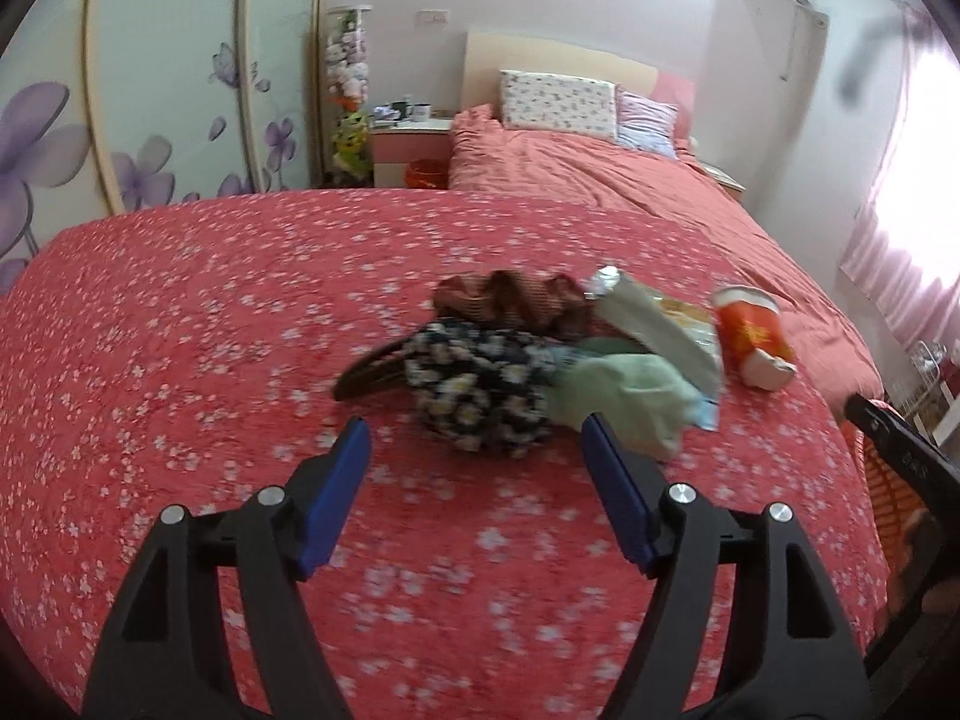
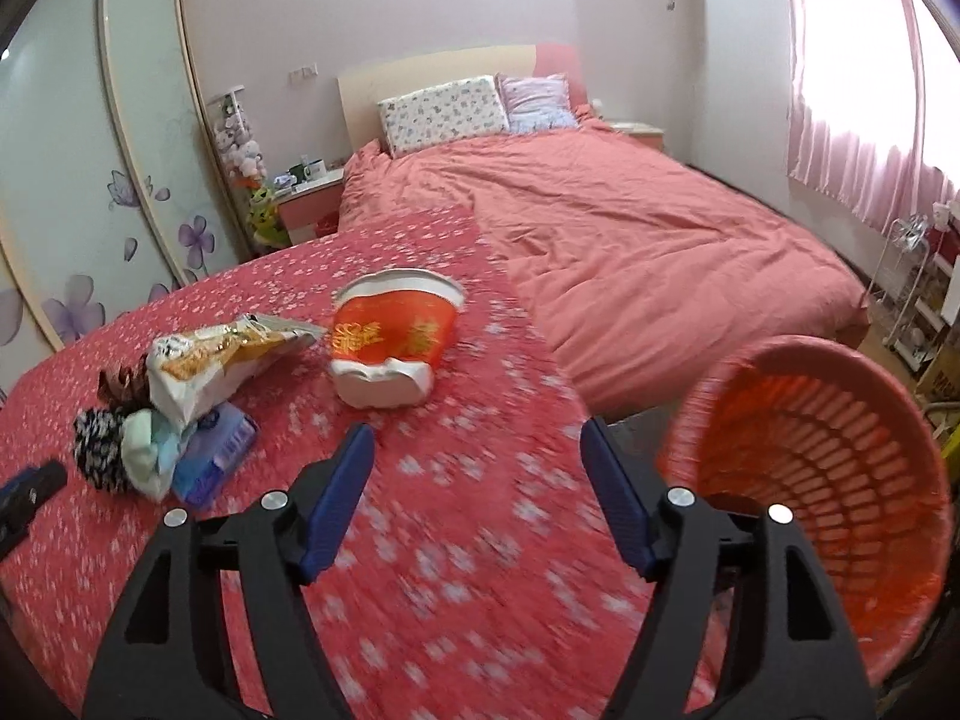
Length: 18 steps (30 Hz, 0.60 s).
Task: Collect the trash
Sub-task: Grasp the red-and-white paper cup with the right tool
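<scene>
On the flowered bedspread (image 2: 420,540): crushed cup (image 2: 390,348), snack bag (image 2: 210,360), right of basket (image 2: 840,468). Both tongs released, left gripper (image 1: 474,468) and right gripper (image 2: 477,468) empty. Best to pinch cup's flattened end, then drop in basket.

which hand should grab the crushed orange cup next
Right. Its open tongs point at the crushed cup, which lies just ahead with bare bedspread between, and the basket sits beside that hand. The left tongs face the hair ties and wrappers instead.
</scene>
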Available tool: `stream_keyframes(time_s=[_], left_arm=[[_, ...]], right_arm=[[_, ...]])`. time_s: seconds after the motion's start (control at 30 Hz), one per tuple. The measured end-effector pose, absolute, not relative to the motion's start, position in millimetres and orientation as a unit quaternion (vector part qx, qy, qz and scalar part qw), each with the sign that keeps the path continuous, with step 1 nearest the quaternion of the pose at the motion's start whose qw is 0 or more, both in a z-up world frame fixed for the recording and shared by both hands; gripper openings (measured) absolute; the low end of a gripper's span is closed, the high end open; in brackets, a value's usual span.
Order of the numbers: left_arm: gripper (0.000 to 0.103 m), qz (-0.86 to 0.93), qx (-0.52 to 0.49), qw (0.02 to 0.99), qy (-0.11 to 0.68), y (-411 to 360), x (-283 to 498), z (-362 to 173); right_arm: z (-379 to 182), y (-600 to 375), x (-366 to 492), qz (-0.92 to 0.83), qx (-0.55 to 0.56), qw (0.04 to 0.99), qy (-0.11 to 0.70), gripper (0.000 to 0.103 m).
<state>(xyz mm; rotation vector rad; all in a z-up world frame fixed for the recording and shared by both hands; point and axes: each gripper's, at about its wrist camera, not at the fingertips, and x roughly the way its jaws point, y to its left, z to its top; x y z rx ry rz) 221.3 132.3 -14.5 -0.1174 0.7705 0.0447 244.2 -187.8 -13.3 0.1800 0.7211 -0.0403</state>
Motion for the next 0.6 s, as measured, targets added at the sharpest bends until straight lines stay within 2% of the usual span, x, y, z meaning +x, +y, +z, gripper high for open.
stream_keyframes(time_s=[0.2, 0.6], left_arm=[[0.072, 0.028, -0.066, 0.924, 0.376, 141.4, 230.1, -21.7], [0.071, 0.023, -0.08, 0.921, 0.381, 149.9, 238.3, -35.0]], right_arm=[[-21.1, -165.0, 286.0, -0.002, 0.088, 0.926, 0.366, 0.086], [-40.2, -153.1, 335.5, -0.035, 0.091, 0.908, 0.408, 0.085]])
